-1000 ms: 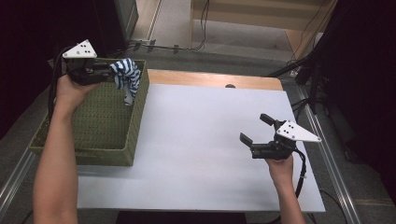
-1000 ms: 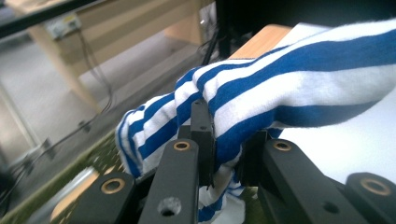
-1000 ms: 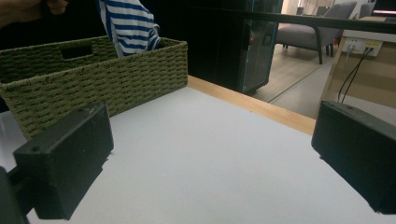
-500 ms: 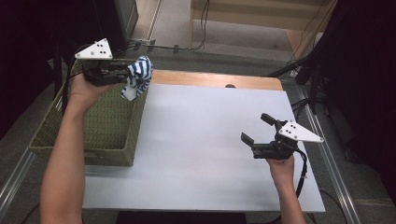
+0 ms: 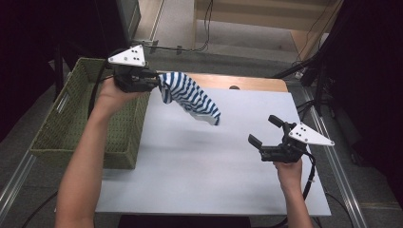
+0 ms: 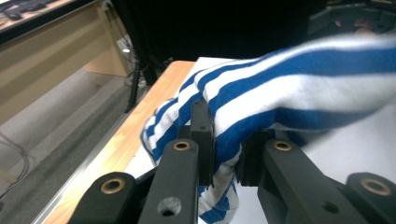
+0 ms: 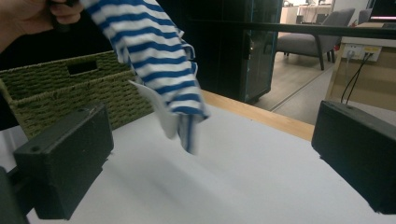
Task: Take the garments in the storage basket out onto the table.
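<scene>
A blue-and-white striped cloth [image 5: 189,96] hangs in the air over the left part of the white table [image 5: 214,171]. My left gripper [image 5: 153,83] is shut on its upper end, beside the basket's right wall. In the left gripper view both jaws pinch a fold of the striped cloth [image 6: 289,88]. My right gripper [image 5: 264,132] stands open low over the table's right side, nothing between its jaws. In the right gripper view the striped cloth [image 7: 154,60] dangles ahead of the open jaws, its lower end just above the tabletop.
A green woven basket [image 5: 71,123] stands at the table's left edge; its wall [image 7: 60,88] rises behind the cloth. A wooden strip [image 5: 242,81] borders the table's far edge. Metal rails run along both sides. Cables lie on the floor beyond.
My left gripper has carried the striped cloth rightward out of the basket and over the table, and the cloth now hangs stretched out. The right gripper has stayed put.
</scene>
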`<state>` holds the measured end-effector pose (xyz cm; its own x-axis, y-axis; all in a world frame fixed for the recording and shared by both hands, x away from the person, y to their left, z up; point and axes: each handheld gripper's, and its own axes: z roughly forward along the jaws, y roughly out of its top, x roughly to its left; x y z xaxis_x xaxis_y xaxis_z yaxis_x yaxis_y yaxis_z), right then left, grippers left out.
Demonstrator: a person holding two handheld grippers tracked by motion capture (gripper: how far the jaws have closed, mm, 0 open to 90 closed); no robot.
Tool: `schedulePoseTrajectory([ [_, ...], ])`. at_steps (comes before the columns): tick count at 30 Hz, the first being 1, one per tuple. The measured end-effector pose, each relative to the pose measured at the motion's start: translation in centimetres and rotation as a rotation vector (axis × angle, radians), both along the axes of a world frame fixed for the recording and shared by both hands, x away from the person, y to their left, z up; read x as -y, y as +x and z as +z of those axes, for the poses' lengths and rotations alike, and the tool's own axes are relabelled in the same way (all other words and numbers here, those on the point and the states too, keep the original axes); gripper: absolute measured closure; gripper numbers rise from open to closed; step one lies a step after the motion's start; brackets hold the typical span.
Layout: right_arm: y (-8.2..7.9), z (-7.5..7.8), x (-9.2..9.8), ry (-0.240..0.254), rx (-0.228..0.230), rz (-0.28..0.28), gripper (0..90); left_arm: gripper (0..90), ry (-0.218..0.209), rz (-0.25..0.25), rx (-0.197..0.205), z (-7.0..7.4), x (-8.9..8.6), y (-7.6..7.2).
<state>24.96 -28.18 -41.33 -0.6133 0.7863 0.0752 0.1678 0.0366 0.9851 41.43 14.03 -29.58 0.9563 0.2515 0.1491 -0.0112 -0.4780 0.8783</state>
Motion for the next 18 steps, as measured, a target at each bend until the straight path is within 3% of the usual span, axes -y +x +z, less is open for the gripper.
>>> schedulePoseTrajectory([
  [8, -0.1, 0.1, 0.3, 0.008, 0.007, -0.004, 0.0, 81.6, 0.136, -0.016, 0.016, -1.7, 3.9, -0.3],
  [18, -0.1, 0.1, 0.5, 0.019, 0.011, -0.001, 0.0, 81.4, 0.157, 0.001, -0.020, -3.7, 6.9, -0.5],
])
